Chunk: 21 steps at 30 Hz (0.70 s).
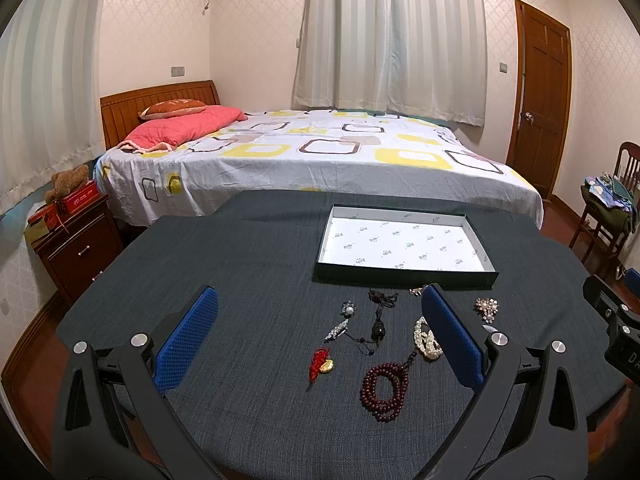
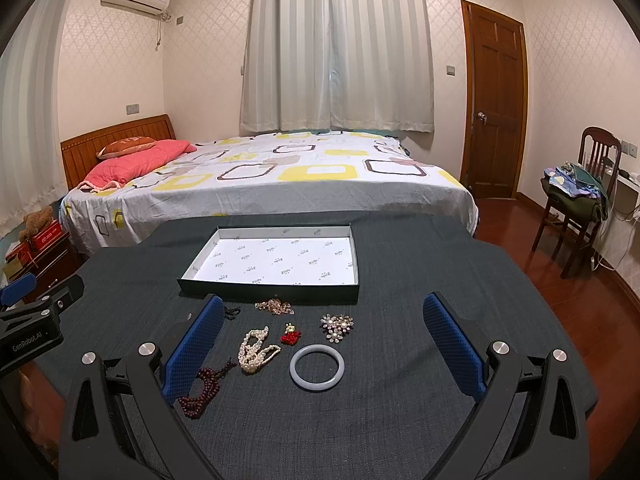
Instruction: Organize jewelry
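Right wrist view: both the right gripper (image 2: 322, 344) and the left gripper (image 1: 320, 338) hang released above the table (image 2: 400, 420). Jewellery lies loose near the tray's (image 2: 272, 291) front wall; the pale bangle (image 2: 317, 367), with open cloth around it, looks easiest to pinch by its rim.

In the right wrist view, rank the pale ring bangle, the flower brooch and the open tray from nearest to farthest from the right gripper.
1. Pale grey-white ring bangle, between the fingers, centre.
2. Pearl-and-crystal flower brooch, just beyond the bangle.
3. Shallow dark-walled open tray, farthest, toward the bed.
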{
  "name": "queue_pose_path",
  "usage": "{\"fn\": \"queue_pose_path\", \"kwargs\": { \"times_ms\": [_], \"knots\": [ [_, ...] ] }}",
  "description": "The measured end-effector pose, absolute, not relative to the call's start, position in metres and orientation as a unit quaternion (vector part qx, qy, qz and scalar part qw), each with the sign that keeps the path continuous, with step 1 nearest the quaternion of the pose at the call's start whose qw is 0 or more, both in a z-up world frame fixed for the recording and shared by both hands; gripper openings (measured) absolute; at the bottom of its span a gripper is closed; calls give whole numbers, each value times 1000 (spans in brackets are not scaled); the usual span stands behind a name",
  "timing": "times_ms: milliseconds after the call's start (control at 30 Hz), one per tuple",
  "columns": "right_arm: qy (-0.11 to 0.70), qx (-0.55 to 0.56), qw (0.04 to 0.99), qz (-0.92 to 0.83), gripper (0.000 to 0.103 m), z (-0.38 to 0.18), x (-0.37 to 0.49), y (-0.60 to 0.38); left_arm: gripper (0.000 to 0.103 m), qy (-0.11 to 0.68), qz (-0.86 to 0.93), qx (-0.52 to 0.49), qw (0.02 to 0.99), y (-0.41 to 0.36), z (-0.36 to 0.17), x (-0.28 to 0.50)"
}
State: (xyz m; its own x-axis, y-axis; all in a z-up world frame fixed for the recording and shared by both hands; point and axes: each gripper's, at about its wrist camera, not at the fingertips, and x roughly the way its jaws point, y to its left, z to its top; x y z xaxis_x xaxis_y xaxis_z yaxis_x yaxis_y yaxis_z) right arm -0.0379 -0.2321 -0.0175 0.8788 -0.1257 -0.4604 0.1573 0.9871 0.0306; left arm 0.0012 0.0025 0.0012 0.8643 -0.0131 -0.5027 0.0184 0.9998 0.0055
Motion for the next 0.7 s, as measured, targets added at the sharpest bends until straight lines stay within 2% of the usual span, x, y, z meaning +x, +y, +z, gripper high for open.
{"fn": "queue_pose_path", "kwargs": {
  "times_ms": [433,700],
  "knots": [
    [243,38,967,-71,97,-25,-34,-228,99,265,-9,5,964,2,-6,1],
    [289,64,953,-61,97,-84,-4,-233,99,299,-9,2,954,4,-49,21]
  ]
}}
